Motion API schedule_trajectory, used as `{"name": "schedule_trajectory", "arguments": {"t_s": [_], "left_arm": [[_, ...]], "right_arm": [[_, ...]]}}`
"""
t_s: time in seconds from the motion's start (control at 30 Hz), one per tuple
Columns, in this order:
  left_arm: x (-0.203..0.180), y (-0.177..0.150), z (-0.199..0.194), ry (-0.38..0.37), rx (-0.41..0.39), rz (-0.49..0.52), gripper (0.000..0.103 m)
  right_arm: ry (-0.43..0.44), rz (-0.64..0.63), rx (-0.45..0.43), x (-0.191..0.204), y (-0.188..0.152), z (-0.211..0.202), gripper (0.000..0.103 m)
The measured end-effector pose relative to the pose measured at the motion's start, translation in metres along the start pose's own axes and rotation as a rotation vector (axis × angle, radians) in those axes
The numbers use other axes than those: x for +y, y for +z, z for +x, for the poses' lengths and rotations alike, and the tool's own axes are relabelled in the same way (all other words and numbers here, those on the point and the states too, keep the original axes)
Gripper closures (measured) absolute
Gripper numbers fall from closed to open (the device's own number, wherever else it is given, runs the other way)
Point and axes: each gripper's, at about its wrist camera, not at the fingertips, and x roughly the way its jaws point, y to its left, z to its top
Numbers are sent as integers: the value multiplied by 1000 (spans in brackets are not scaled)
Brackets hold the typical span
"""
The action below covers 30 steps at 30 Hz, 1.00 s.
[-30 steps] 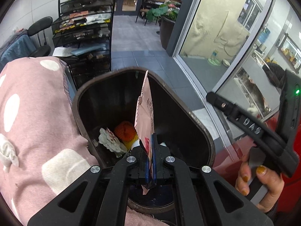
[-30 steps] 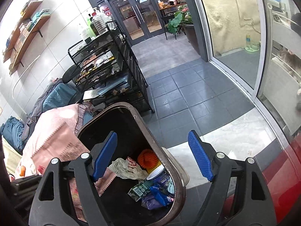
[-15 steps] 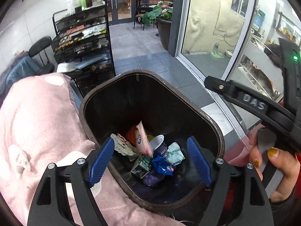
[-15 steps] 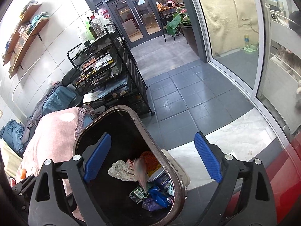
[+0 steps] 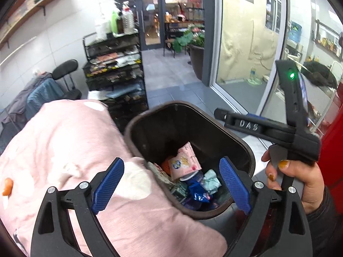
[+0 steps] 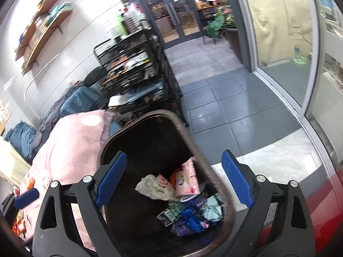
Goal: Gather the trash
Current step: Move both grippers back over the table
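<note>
Above the dark brown trash bin [image 5: 242, 147], both grippers point downward into its mouth, and this is why each camera looks straight at the rubbish at the bottom. The left gripper [image 5: 171, 186] has its blue fingers [image 5: 108, 185] spread wide and opening further, and nothing is between them; the pink snack wrapper [image 5: 184, 163] lies free inside the bin, on top of the pile, leaning toward the far wall of the bin. I judge that the wrapper is now collected, because it rests on the other trash and touches no finger. Under and beside it, inside the bin, are a crumpled white paper [image 6: 153, 187], a small green carton [image 6: 169, 214], a blue wrapper [image 6: 193, 219] and a pale green tissue [image 6: 212, 208]. The right gripper [image 6: 174, 183] also has its fingers [image 6: 236, 184] spread apart and empty, and in the left view a hand [image 5: 295, 178] holds its handle just beside the right rim of the bin, probably to keep it out of the way. A pink blanket with white dots [image 5: 70, 150] lies against the left rim of the bin. Beyond the bin stands a black wire rack [image 5: 115, 75]. I think the next piece of trash must be found outside the bin.
</note>
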Motion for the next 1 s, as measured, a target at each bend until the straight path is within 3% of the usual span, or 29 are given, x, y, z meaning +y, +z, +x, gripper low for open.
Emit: {"name": "schedule_trajectory", "arguments": {"t_s": [0.43,1.0], "left_arm": [[66,-26,-47,154,-70,-130,11],[187,-93,-94,385,-34,-365,10]], "right_arm": [[155,-201,81,90,-24,10,14],[398,-579,199,233,-75,11,13]]}}
